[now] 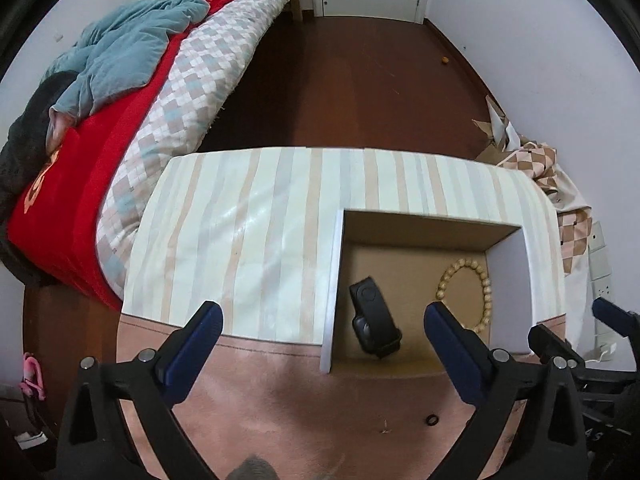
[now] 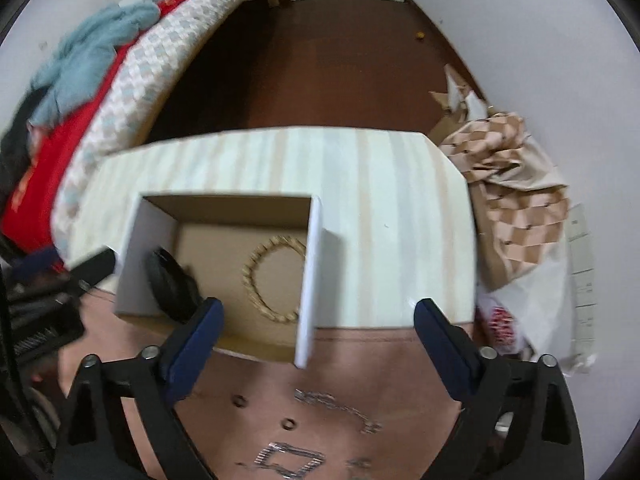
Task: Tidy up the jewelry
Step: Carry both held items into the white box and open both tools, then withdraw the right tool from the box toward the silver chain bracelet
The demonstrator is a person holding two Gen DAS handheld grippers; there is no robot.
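On the table, left wrist view: left tongs spread wide, blue fingertips well apart, nothing between them. They hang over the pink mat near the striped cover. Open cardboard box sits ahead, right of centre. Inside it: black smartwatch near the left wall, lying just left of the right-hand fingertip of these tongs; beaded bracelet at the right wall, beyond that fingertip. Watch and bracelet apart from each other. Small black ring lies on the mat, near side of the box, between the tong arms and closer to the right one. Part of the right tongs shows at the far right edge. Bed with red and checked bedding at far left; brown floor beyond.

Right wrist view, somewhat blurred: right tongs also spread wide, holding nothing. Box is ahead and left of centre; its white right wall stands between the fingertips. Bracelet lies on the box floor, just beyond and between the fingertips, nearer the left one. Watch is against the left wall, touching or just behind the left fingertip; cannot tell which. On the mat, near side: two small dark rings, a silvery chain to the right of them, and a square silvery bracelet nearest the camera, all between the tong arms. Checked bag at right.
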